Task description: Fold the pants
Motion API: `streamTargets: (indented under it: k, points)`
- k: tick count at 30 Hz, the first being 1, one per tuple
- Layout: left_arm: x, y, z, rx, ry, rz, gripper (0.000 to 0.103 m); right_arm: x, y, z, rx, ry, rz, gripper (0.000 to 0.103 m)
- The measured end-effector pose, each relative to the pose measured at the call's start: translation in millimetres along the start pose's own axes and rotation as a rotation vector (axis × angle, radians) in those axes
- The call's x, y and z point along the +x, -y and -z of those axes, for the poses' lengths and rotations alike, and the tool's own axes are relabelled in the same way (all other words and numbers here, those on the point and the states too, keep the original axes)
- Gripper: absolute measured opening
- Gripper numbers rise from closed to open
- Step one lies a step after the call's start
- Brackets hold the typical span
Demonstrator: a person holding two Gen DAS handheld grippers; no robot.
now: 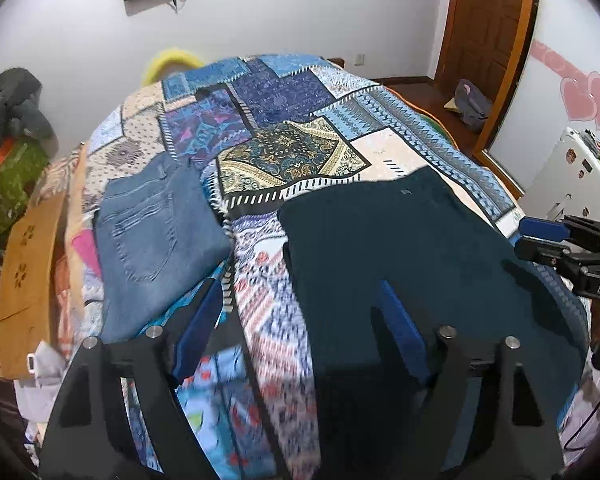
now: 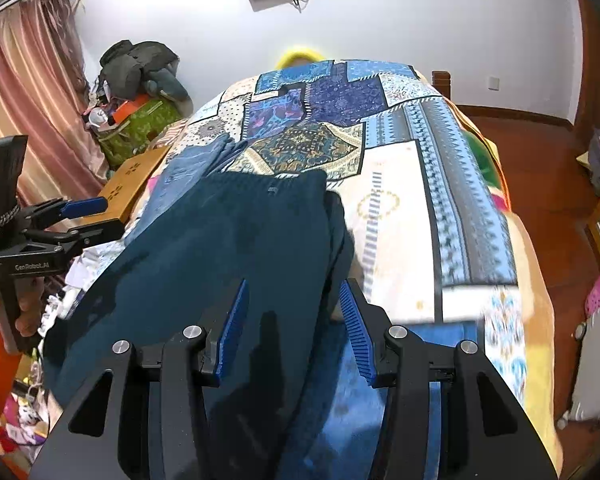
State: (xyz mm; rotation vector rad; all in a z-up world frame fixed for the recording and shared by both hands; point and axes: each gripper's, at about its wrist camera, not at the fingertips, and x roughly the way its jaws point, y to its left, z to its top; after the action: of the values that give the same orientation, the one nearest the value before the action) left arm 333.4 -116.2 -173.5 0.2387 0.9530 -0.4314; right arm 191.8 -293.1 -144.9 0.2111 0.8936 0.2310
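Dark pants (image 1: 400,264): laid flat on the patterned bedspread (image 1: 292,152), long axis running away from both grippers, waistband at the far end. Right gripper (image 2: 292,320): jaws spread, held over the pants' right edge, apparently nearer. Left gripper (image 1: 300,328): jaws spread, nothing held, pants lying just right of centre.

Dark teal pants (image 1: 400,248) and folded blue denim jeans (image 1: 156,232) lie apart; patterned patchwork bedspread (image 1: 260,264) bare between them. Far bedspread unobstructed.
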Motion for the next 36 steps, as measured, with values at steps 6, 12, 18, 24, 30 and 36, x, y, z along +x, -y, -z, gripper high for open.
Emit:
streamTargets:
  k: [6,12,18,24,30,36]
  points:
    - [44.8,-10.5,-24.3,-0.068,-0.081,0.08,0.08,30.8,10.7,-21.0,0.001,-0.032,-0.01,0.041]
    - [75.8,-7.3,-26.9,-0.027,-0.115,0.086,0.056,54.1,15.4,-26.4,-0.028,-0.074,-0.012,0.02]
    - [90.4,-10.5,-19.2,-0.016,-0.111,0.065,0.054,68.7,17.7,-16.7,-0.061,-0.109,0.008,0.015]
    - [93.4,-16.4,-17.4,-0.046,-0.115,0.094,0.056,66.6,20.8,-16.6,-0.051,-0.12,0.014,0.015]
    - [66.2,-12.6,-20.7,-0.022,-0.085,0.056,0.055,46.9,11.4,-22.7,-0.072,-0.099,0.058,0.015]
    - [28.2,-11.3,-18.5,-0.01,-0.031,0.069,0.064,13.6,2.1,-23.2,-0.086,-0.042,0.054,0.033]
